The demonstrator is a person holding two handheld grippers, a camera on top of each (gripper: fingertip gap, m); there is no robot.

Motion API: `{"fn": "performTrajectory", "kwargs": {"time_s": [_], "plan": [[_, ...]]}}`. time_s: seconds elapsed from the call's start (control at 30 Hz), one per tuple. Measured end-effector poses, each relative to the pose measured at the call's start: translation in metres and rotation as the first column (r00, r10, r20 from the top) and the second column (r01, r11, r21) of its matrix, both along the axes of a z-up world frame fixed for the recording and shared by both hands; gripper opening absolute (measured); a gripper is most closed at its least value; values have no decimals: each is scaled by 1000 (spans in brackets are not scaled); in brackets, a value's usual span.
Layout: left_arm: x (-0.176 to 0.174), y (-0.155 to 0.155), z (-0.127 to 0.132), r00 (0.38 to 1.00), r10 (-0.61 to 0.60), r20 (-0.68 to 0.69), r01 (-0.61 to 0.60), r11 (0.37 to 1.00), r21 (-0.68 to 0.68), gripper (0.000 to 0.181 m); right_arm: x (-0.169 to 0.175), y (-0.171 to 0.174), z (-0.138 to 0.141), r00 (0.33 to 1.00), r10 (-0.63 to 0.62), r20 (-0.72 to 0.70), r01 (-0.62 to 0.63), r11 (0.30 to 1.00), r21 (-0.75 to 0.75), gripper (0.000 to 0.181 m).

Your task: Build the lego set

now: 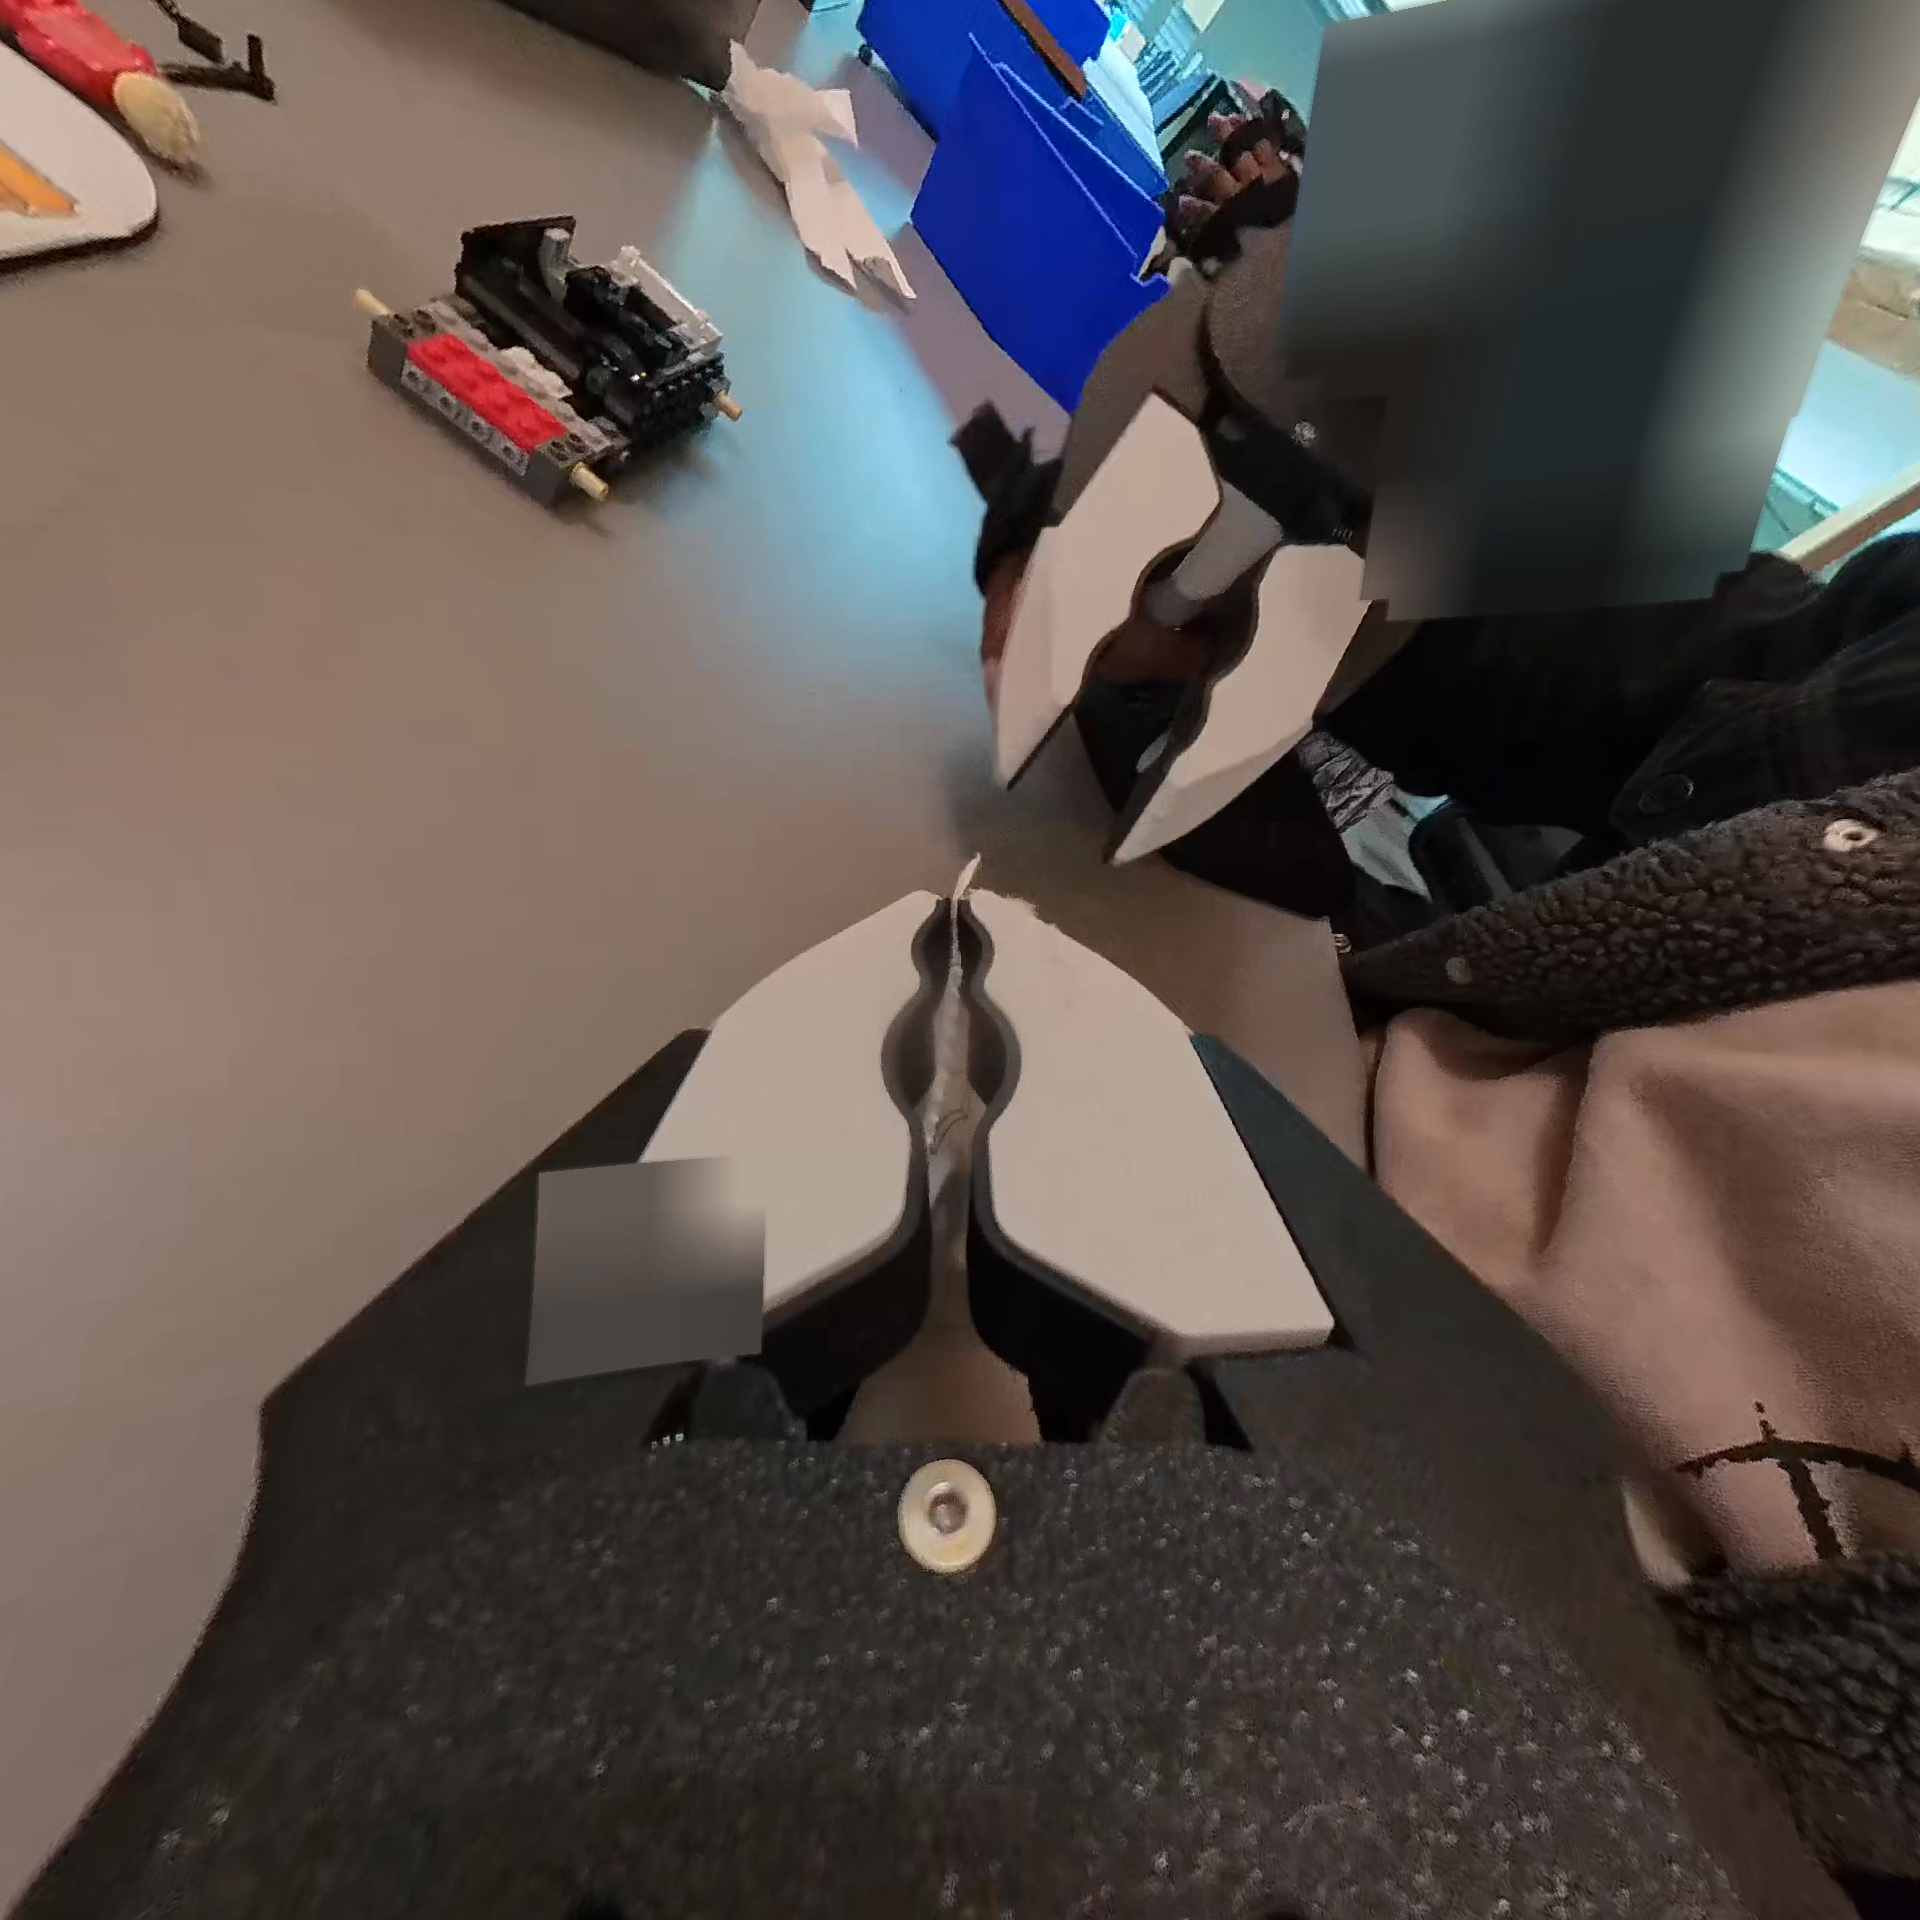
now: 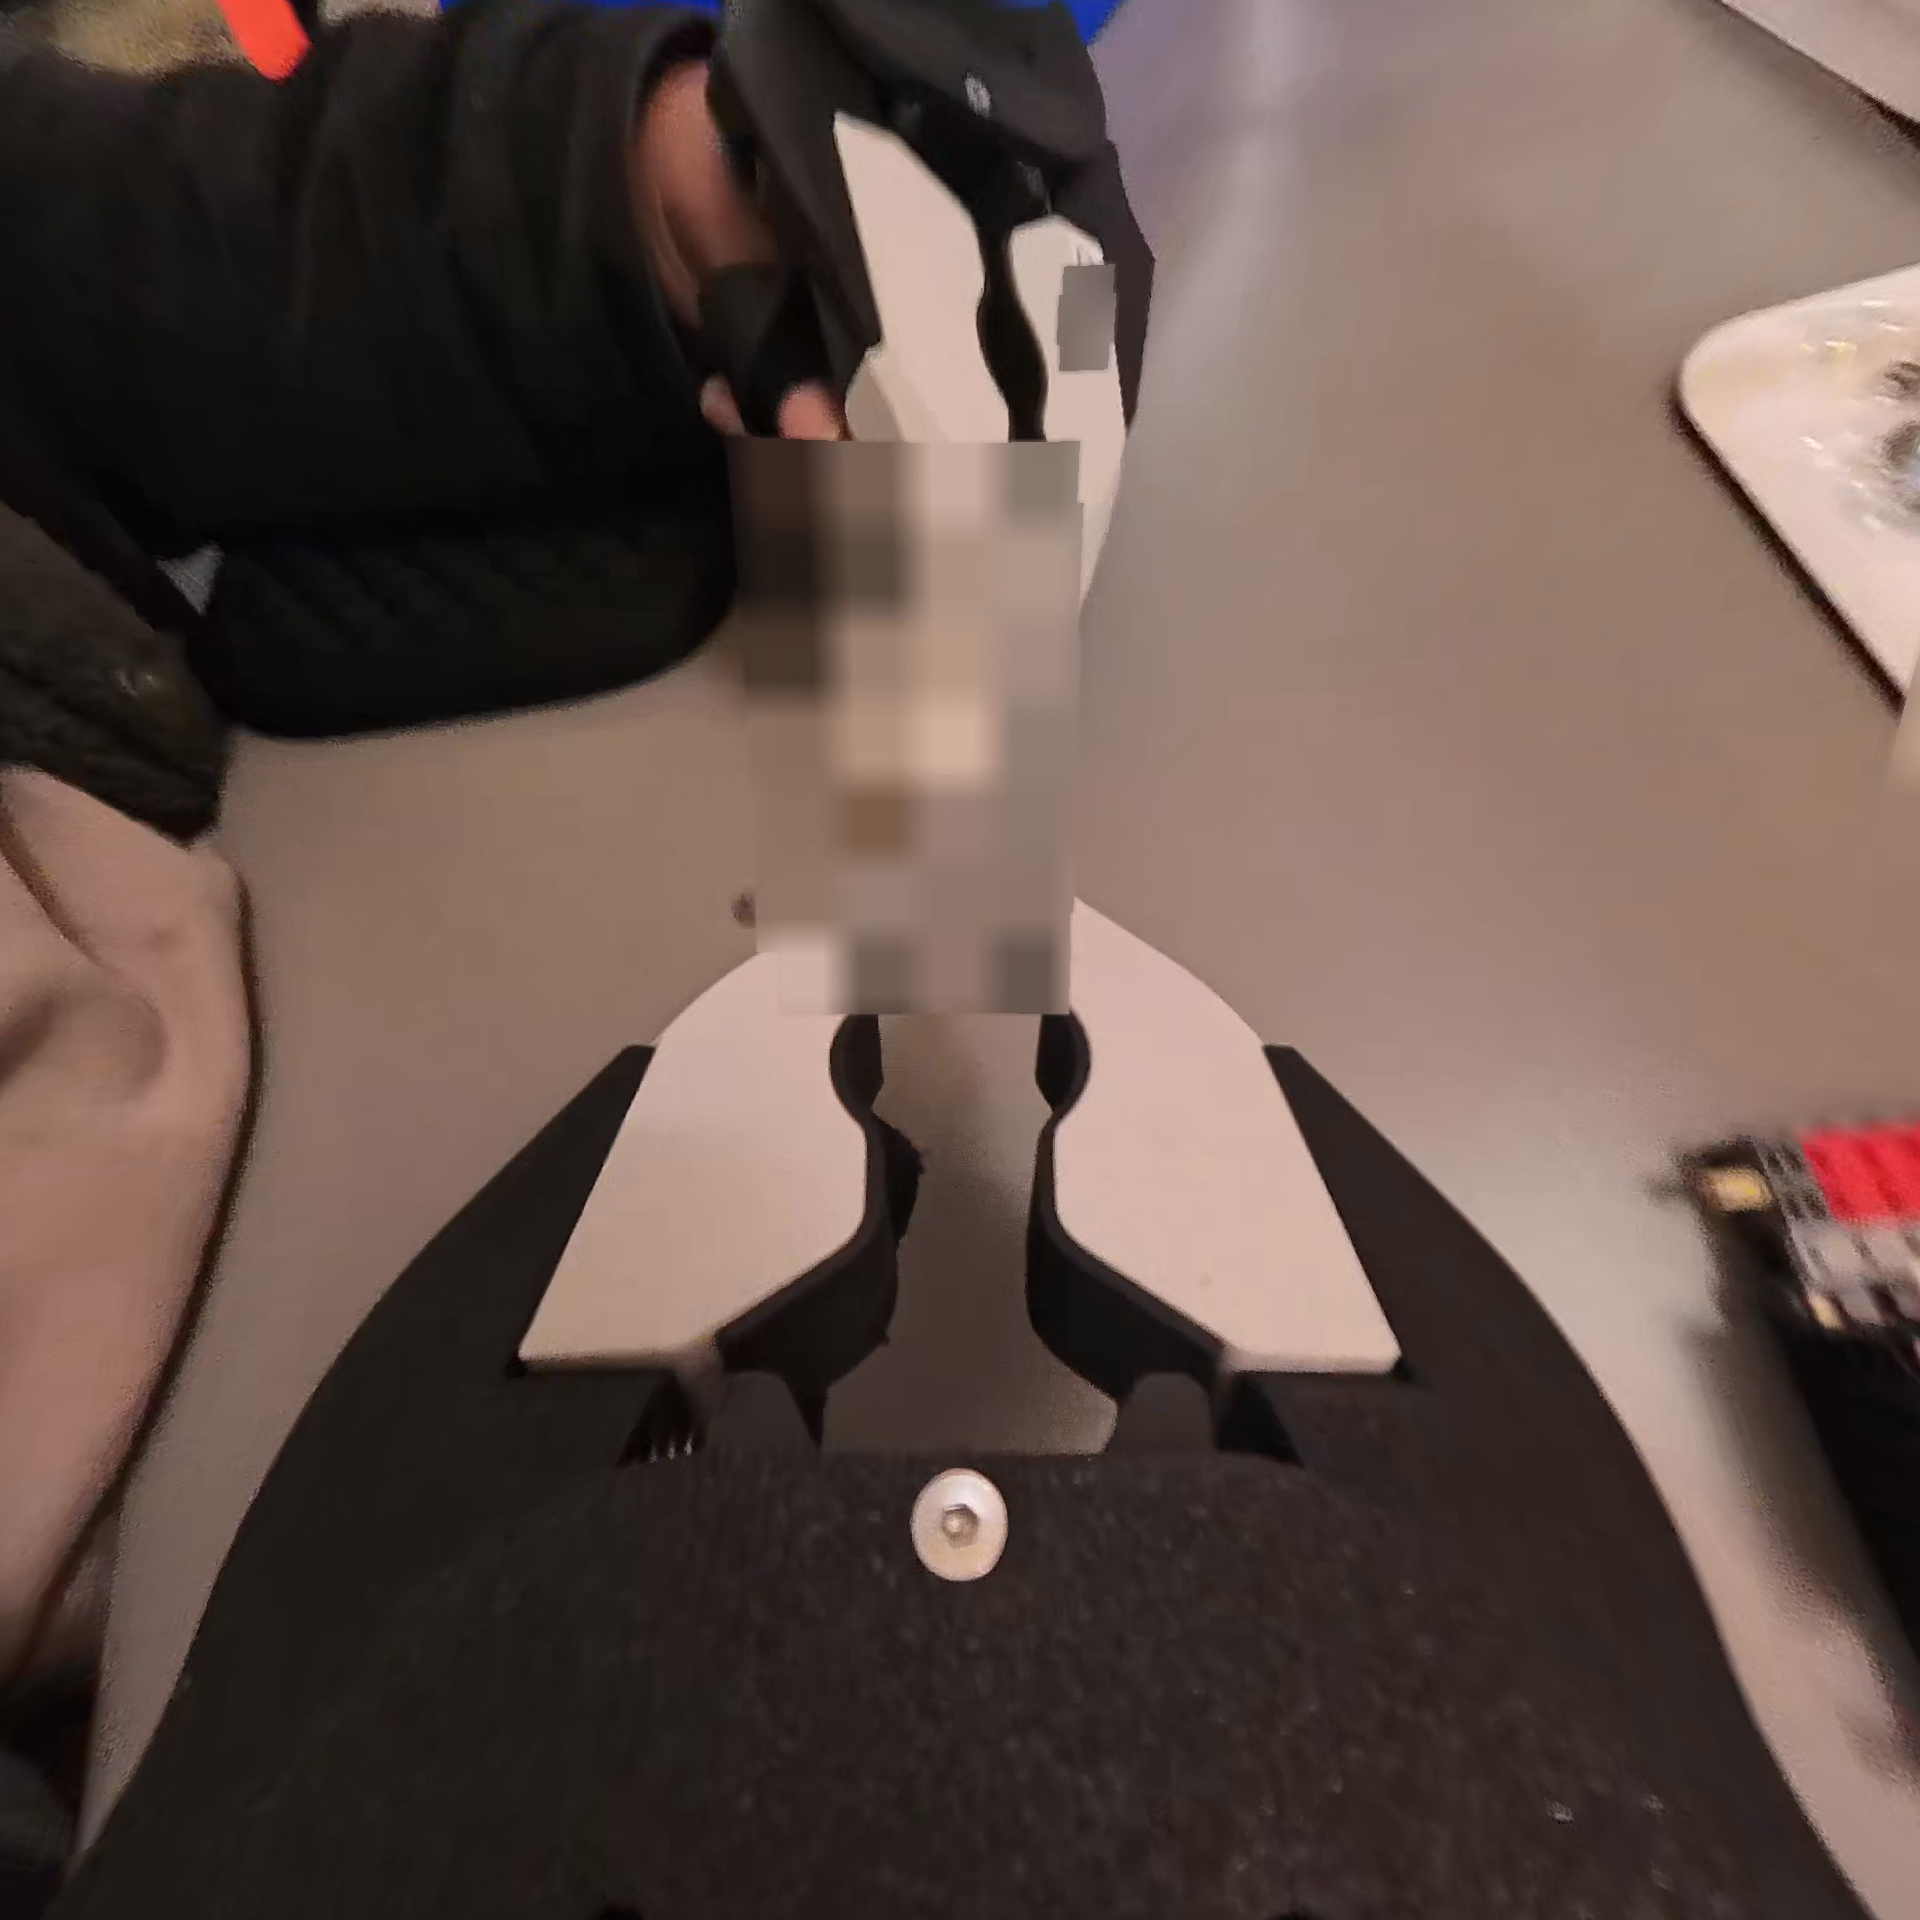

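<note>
The left gripper (image 1: pixel 961 914), w/ light-grey fingers (image 1: pixel 821 1101) on a black textured body, is clenched on a thin strip of clear crinkled plastic (image 1: pixel 951 1049) that pokes out just past the tips. It hovers over the flat grey desk (image 1: pixel 416 831).

The right gripper (image 1: pixel 1070 821) sits just ahead & to the right in the left wrist view, fingers parted w/ a gap between them, nothing seen gripped there. In the right wrist view its own tips are hidden behind a mosaic patch, but the finger bases stand well apart.

The partly built lego model (image 1: pixel 545 348), black & grey w/ a red plate & tan axle pegs, rests on the desk well apart from both grippers, far left. A blue plastic bin (image 1: pixel 1029 208) and crumpled white paper (image 1: pixel 821 177) lie beyond. A white tray (image 2: pixel 1808 457) sits at the right edge of the right wrist view.
</note>
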State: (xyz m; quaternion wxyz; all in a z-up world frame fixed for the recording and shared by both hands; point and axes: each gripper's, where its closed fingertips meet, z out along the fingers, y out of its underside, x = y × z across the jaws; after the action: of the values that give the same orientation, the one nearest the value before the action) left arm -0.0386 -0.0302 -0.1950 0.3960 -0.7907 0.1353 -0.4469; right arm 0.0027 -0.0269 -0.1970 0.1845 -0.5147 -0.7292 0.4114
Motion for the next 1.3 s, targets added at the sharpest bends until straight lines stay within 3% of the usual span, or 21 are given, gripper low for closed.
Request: {"fn": "performTrajectory", "kwargs": {"time_s": [0.1, 0.3, 0.43, 0.73, 1.0, 1.3], "plan": [[4, -2, 3, 999, -23, -38, 24, 999, 45, 0, -27, -6, 3, 999, 33, 31, -31, 997, -67, 25], [7, -4, 7, 995, -36, -91, 47, 992, 115, 0, -43, -24, -4, 981, 150, 122, -123, 970, -209, 17], [1, 0, 4, 996, 0, -89, 9, 995, 103, 1, -48, -17, -10, 984, 140, 114, -118, 977, -178, 1], [-32, 10, -7, 988, 122, -92, -117, 991, 58, 20, -74, 8, -19, 982, 135, 133, -121, 987, -110, 0], [-62, 6, -14, 971, 194, -142, -187, 980, 65, 41, -103, 26, -4, 989, 121, 81, -111, 987, -119, 0], [-82, 14, -19, 944, 296, -145, -294, 955, 37, 29, -130, 32, 21, 994, 112, -3, -109, 960, -256, 0]]}}
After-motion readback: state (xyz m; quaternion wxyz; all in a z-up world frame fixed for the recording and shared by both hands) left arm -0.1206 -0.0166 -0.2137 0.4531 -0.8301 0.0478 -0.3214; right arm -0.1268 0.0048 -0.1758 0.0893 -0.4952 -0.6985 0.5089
